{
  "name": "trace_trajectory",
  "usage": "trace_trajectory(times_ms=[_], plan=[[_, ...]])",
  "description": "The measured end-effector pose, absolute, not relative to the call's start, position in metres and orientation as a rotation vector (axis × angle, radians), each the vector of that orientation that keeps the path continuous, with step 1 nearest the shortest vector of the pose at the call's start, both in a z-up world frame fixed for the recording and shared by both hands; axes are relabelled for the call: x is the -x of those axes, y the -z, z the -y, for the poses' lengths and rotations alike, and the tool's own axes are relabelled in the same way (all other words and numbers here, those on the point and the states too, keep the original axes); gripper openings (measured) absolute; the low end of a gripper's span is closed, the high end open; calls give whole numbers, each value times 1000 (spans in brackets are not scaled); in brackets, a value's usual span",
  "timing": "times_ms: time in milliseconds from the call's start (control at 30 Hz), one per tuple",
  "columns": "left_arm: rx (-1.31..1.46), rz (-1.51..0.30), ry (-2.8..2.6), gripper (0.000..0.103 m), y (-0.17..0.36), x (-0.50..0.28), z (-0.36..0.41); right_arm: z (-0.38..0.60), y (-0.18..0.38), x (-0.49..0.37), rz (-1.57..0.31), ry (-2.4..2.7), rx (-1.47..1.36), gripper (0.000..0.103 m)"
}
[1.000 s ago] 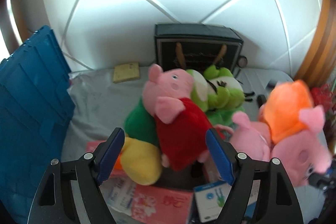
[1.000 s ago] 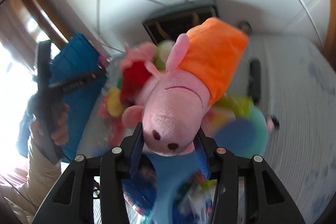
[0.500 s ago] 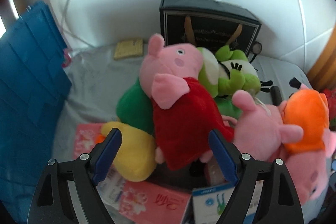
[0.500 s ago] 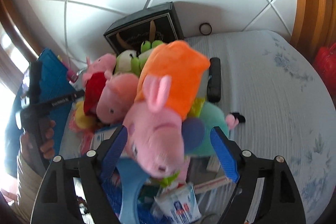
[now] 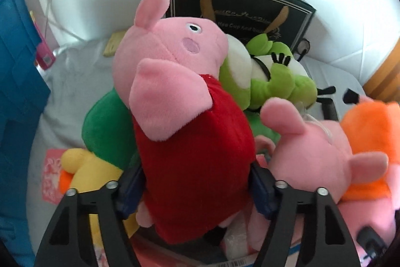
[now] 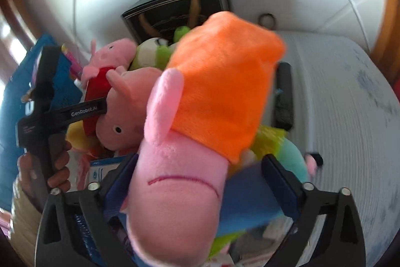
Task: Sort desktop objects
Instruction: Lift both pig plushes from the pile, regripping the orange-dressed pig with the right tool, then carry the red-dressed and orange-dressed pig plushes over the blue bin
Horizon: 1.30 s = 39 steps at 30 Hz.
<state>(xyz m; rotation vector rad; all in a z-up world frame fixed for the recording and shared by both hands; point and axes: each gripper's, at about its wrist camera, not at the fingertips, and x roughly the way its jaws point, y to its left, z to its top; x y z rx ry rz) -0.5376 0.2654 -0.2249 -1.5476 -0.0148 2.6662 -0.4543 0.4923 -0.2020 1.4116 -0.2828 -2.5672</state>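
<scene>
So the left gripper (image 5: 197, 182) is pinching the red-dress pig (image 5: 195, 154) at its lower body, long axis running straight ahead from the jaws; right gripper (image 6: 200, 182) straddles the orange-dress pig (image 6: 197, 142), jaws spread, contact unclear

red-dress pig plush (image 5: 195, 154) | upright | orange-dress pig plush (image 6: 225, 96) | head-down
</scene>
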Motion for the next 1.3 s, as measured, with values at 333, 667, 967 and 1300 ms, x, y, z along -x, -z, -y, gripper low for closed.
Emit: trace_trajectory(times_ms=[333,667,967,1300], plan=[[1305,-98,-2817,64,146,453,-258,-469,158,430,199,2647,-1235,60],[1072,-106,-2956,64,66,374,-242,-451,74,374,104,2719,-977,55],[969,-88,-3094,64,27,298,-211,-415,12,323,-33,2701,-765,52],[933,-73,-3266,64,0,221,-170,-363,-8,297,-128,2564,-663,51]])
